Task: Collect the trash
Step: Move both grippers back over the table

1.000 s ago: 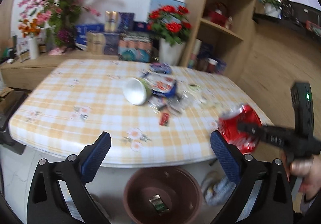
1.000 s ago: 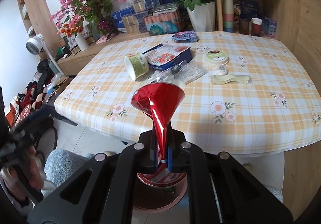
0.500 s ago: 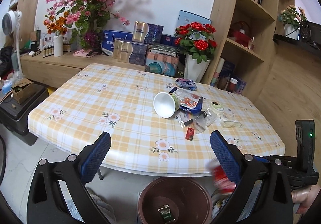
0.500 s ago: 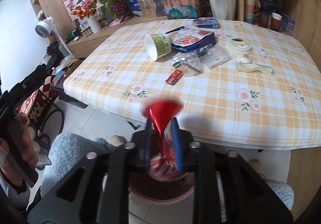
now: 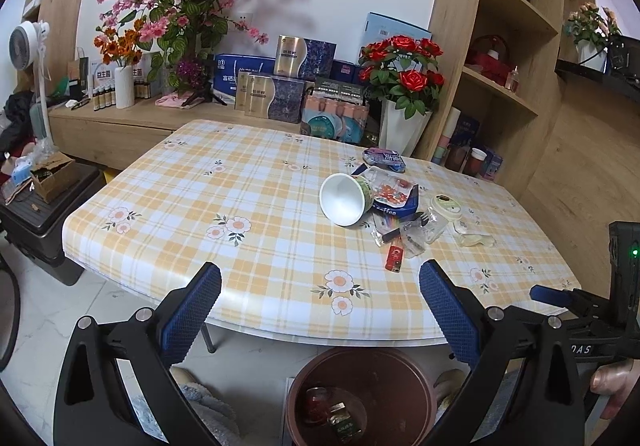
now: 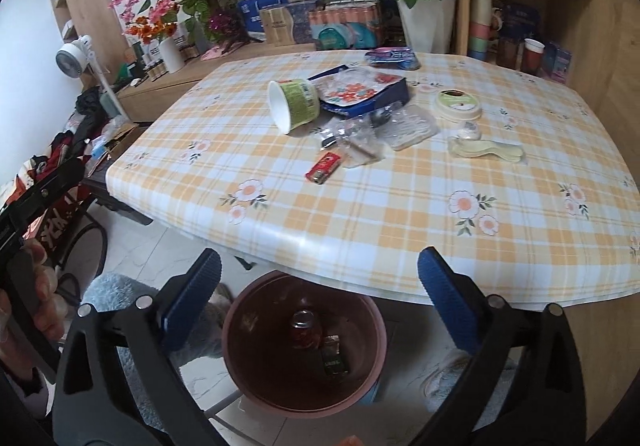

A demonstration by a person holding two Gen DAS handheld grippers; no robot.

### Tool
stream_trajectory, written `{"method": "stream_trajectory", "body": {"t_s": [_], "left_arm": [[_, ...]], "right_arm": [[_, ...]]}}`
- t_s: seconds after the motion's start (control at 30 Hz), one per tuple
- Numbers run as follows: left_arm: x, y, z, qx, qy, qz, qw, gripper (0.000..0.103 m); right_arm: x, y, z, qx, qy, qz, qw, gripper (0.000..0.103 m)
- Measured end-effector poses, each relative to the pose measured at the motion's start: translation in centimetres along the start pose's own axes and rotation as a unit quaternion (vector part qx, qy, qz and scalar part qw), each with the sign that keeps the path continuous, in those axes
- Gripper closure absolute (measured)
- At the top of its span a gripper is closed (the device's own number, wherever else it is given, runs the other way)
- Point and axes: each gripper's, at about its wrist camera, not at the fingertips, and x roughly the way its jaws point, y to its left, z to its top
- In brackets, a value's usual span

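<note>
The brown bin (image 6: 230, 342) stands on the floor under the table's near edge. In it lie the crushed red can (image 6: 304, 330) and a small dark packet (image 6: 332, 360). My right gripper (image 6: 319, 260) hangs above the bin, its jaws opening wide with nothing between them. My left gripper (image 5: 320, 274) is open and empty, also over the bin (image 5: 360, 351), where the can (image 5: 316, 404) shows. On the checked tablecloth (image 5: 240, 246) lie a tipped paper cup (image 5: 346, 200), a small red pack (image 5: 394, 258), clear wrappers (image 6: 408, 126) and a blue snack bag (image 6: 360, 90).
A round lid (image 6: 458, 106) and a pale plastic spoon pack (image 6: 488, 150) lie to the right of the pile. A rose vase (image 5: 400, 126) and boxes stand behind the table, shelves at the right. A hand holds the other gripper (image 5: 560, 298) at the right edge.
The right gripper let go of the crushed red can, which dropped into the bin; its jaws went from shut to wide. The left gripper's view drew back and to the left.
</note>
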Motion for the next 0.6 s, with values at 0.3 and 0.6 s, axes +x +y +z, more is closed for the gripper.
{"method": "stream_trajectory", "body": {"t_s": [0.3, 0.6], "left_arm": [[2.4, -0.9, 0.8, 0.019, 0.008, 0.011, 0.9997, 0.006], [4.5, -2.6, 2.2, 0.028, 0.016, -0.004, 0.9995, 0.006]], "right_arm": [[0.4, -2.8, 0.9, 0.008, -0.014, -0.039, 0.999, 0.006], [-0.1, -5.8, 2.1, 0.023, -0.041, -0.057, 0.997, 0.006]]}}
